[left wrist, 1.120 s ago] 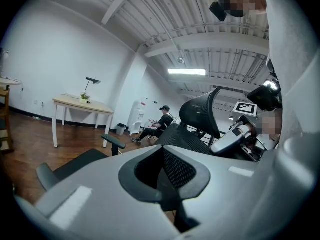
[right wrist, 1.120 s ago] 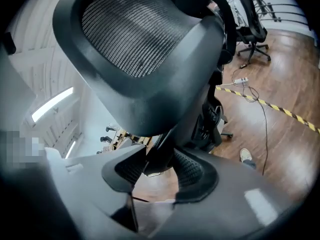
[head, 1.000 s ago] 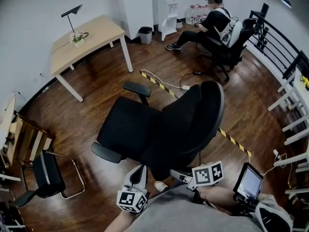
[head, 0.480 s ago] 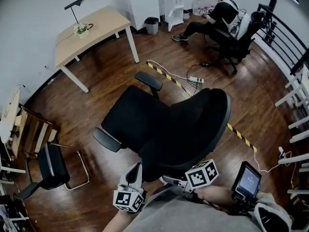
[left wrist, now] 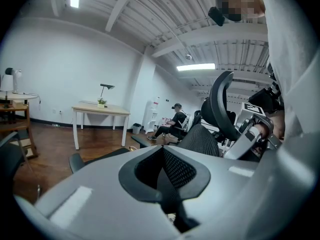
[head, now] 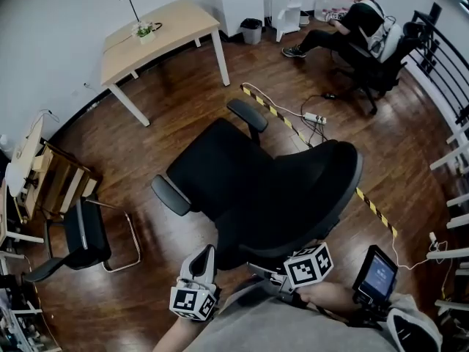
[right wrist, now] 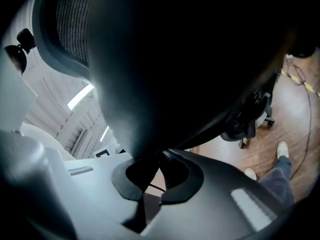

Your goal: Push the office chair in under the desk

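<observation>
— What kind of room is it?
— A wide room with white walls and a dark wooden floor. A pale wooden desk stands by the wall, at the far left in the head view.
— And where is the office chair?
— The black office chair stands in the middle of the floor, well apart from the desk. Its seat looks toward the desk, and its backrest is on the side of the person who holds the two tools.
— How are the grippers?
— Both are low, just behind the backrest. The left gripper has its jaws together, with nothing between them. The right gripper has just been closing its jaws. Now they are together too, with nothing between them, and the backrest fills most of its view.
— Is there anything smaller?
— A yellow-black strip lies on the floor beyond the chair, and a small plant stands on the desk.
</observation>
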A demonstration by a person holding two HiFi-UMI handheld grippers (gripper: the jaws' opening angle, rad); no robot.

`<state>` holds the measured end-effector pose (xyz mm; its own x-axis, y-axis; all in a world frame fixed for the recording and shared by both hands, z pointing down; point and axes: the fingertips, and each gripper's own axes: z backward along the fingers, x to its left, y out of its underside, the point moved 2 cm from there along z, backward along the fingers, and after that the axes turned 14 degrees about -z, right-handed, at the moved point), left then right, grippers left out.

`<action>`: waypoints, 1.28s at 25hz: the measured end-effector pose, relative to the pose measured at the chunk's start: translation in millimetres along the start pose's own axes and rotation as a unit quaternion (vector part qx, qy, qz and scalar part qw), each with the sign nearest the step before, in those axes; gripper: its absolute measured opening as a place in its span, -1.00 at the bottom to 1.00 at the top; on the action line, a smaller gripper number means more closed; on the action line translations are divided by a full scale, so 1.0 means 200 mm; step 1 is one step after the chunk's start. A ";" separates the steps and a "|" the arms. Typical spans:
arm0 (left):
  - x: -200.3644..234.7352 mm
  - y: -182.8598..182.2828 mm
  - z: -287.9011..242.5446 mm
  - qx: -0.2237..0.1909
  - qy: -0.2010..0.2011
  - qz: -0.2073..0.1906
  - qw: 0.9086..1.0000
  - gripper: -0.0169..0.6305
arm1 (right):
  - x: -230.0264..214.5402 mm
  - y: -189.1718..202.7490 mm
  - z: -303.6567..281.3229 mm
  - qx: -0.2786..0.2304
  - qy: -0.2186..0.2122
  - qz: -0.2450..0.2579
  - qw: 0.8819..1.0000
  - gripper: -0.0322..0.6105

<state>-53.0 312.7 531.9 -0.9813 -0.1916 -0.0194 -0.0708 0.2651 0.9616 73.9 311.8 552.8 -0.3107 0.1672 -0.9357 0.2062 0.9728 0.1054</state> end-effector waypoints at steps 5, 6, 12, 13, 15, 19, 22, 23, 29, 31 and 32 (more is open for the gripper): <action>-0.01 -0.01 0.02 -0.006 0.002 -0.015 1.000 -0.95 | 0.01 0.00 -0.01 0.000 -0.009 0.003 1.000 -0.88; -0.02 -0.02 0.02 -0.008 0.003 -0.019 1.000 -0.95 | 0.01 0.00 -0.01 0.001 -0.011 0.003 1.000 -0.88; -0.04 -0.06 0.04 -0.013 0.004 -0.033 0.999 -0.95 | 0.01 0.02 -0.02 0.007 -0.029 0.002 1.000 -0.88; -0.04 -0.06 0.04 -0.014 0.004 -0.033 0.999 -0.95 | 0.02 0.02 -0.02 0.008 -0.033 0.003 0.999 -0.88; -0.05 -0.06 0.05 -0.015 0.002 -0.033 0.999 -0.95 | 0.02 0.02 -0.01 0.009 -0.041 0.006 0.999 -0.88; -0.06 -0.05 0.05 -0.020 -0.002 -0.035 0.999 -0.95 | 0.05 0.02 0.00 0.017 -0.065 0.025 0.997 -0.88; -0.06 -0.07 0.06 -0.024 -0.006 -0.039 0.999 -0.95 | 0.06 0.03 0.05 0.019 -0.080 0.051 0.995 -0.88; -0.05 -0.07 0.06 -0.027 -0.007 -0.039 0.999 -0.95 | 0.06 0.04 0.07 0.018 -0.083 0.060 0.995 -0.88; -0.01 -0.14 0.01 -0.047 -0.023 -0.040 0.998 -0.95 | 0.06 0.02 0.34 -0.027 -0.093 0.164 0.982 -0.88; 0.01 -0.18 -0.01 -0.053 -0.030 -0.045 0.997 -0.95 | 0.09 -0.03 0.48 -0.059 -0.095 0.219 0.969 -0.88; 0.01 -0.19 -0.03 -0.055 -0.034 -0.049 0.997 -0.95 | 0.09 -0.07 0.56 -0.077 -0.096 0.243 0.962 -0.88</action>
<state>-52.3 297.2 496.3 -0.9808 -0.1463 -0.1289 -0.1498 0.1421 0.9784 170.0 283.6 495.8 -0.0327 0.5909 -0.8061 0.1400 0.8013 0.5817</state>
